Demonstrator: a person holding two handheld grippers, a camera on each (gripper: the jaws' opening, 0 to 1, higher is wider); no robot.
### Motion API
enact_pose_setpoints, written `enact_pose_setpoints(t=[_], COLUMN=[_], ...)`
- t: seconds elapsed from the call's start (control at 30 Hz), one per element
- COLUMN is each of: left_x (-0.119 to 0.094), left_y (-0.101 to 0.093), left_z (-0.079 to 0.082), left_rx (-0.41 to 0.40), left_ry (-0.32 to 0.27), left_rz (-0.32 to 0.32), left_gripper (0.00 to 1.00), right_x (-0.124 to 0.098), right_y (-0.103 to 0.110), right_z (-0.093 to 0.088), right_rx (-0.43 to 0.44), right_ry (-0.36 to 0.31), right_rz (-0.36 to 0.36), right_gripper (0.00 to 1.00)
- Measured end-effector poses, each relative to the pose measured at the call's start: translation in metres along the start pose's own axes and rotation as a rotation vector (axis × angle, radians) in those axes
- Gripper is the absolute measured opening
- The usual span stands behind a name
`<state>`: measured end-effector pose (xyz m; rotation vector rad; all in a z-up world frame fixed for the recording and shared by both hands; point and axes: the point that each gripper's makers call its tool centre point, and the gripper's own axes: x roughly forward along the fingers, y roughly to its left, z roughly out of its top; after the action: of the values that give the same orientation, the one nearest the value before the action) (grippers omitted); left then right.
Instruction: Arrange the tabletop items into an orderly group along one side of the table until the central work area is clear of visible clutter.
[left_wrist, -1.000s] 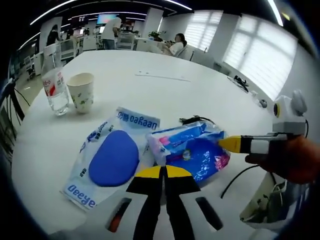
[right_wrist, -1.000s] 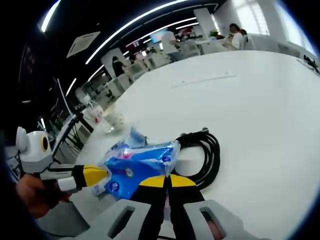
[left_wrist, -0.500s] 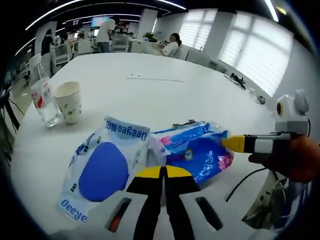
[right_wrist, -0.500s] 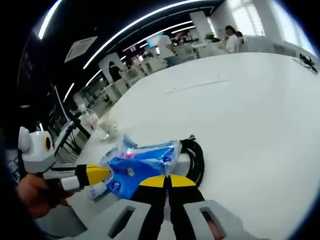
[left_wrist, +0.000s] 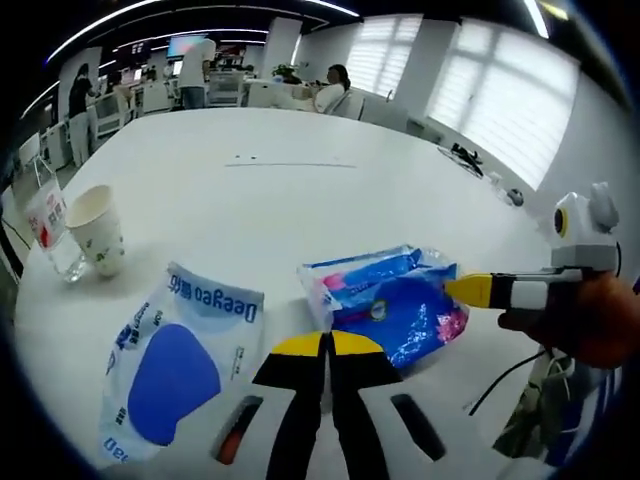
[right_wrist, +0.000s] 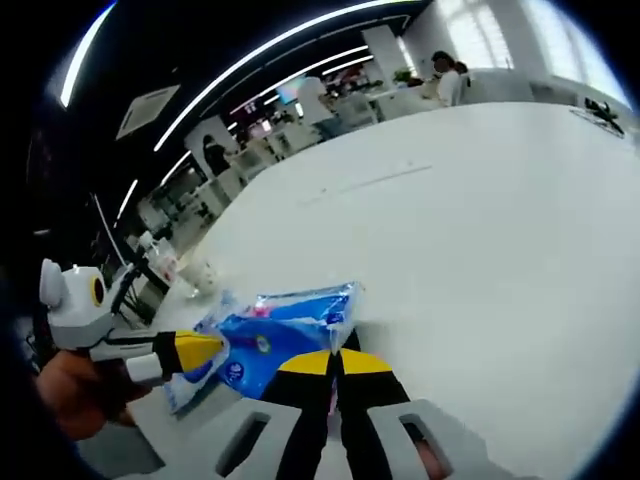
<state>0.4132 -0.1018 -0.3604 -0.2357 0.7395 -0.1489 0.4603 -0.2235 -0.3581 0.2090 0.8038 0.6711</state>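
Note:
A blue tissue pack (left_wrist: 392, 303) (right_wrist: 277, 332) hangs just over the white table (left_wrist: 300, 190), pinched from both ends. My left gripper (left_wrist: 323, 346) is shut on its near edge; in the right gripper view it (right_wrist: 205, 346) comes in from the left at the pack's end. My right gripper (right_wrist: 336, 362) is shut on the pack's other edge and enters the left gripper view (left_wrist: 462, 288) from the right. A flat white-and-blue pouch (left_wrist: 172, 364) lies on the table to the left. Further left stand a paper cup (left_wrist: 97, 228) and a clear bottle (left_wrist: 46, 225).
A black cable (left_wrist: 497, 378) trails near the table's edge at the lower right, by a person's hand (left_wrist: 590, 320). Small dark items (left_wrist: 470, 160) lie at the table's far right side. People and chairs (left_wrist: 330, 95) are beyond the far end.
The tissue pack has come up off the black cable, which no longer shows behind it. Both views shifted right; the pouch, cup and bottle now sit further left in the left gripper view.

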Motion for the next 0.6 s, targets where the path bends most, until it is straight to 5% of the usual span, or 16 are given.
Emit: enact_pose_setpoints(t=[0.6], left_x=[0.041], left_y=[0.015], left_z=[0.066], left_rx=[0.009], left_ry=[-0.037], left_rz=[0.004], left_gripper=[0.00], right_x=[0.046], right_y=[-0.011], right_z=[0.054], right_rx=[-0.042], right_ry=[-0.009], right_rz=[0.016], right_gripper=[0.00])
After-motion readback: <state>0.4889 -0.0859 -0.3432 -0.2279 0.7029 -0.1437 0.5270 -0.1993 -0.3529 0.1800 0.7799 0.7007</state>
